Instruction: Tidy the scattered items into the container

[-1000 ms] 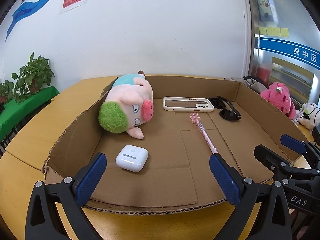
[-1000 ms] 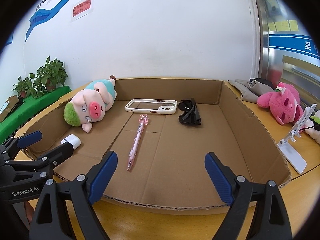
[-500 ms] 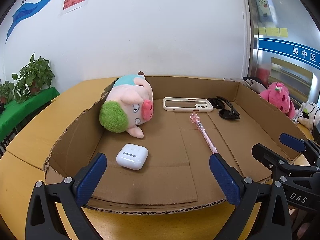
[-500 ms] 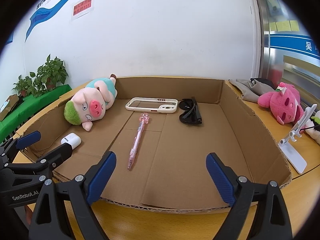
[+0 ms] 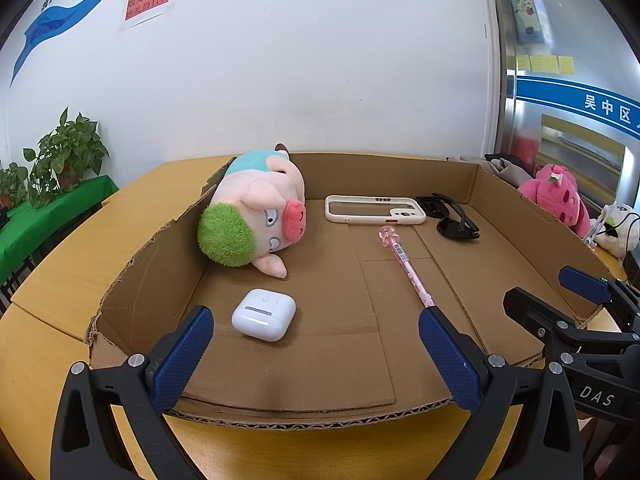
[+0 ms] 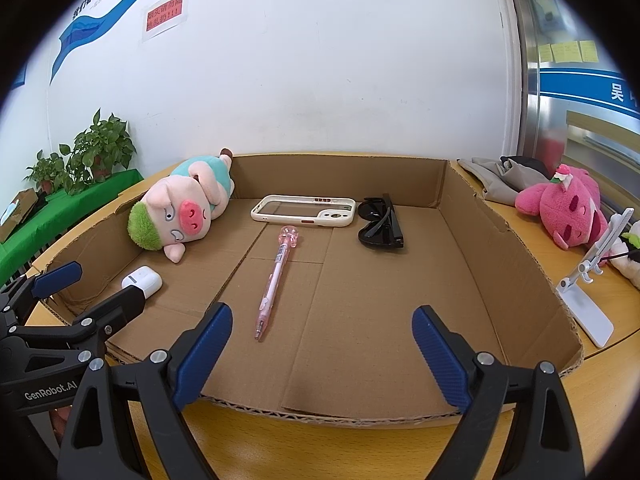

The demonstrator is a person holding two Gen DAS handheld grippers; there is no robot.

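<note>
A shallow cardboard box (image 5: 160,248) (image 6: 500,248) lies on the wooden table. Inside it rest a plush pig (image 5: 256,216) (image 6: 180,210) at the left, a white earbud case (image 5: 264,314) (image 6: 142,280) near the front left, a cream phone case (image 5: 374,210) (image 6: 304,210) and black sunglasses (image 5: 452,218) (image 6: 380,228) at the back, and a pink pen (image 5: 408,268) (image 6: 276,276) in the middle. My left gripper (image 5: 316,354) hangs open over the box's front edge, nothing between its fingers. My right gripper (image 6: 322,354) is likewise open and empty beside it.
A pink plush toy (image 6: 564,216) (image 5: 560,200), a white phone stand (image 6: 588,288) and grey cloth (image 6: 504,180) lie on the table right of the box. Potted plants (image 6: 96,152) stand on a green surface at the far left. A white wall rises behind.
</note>
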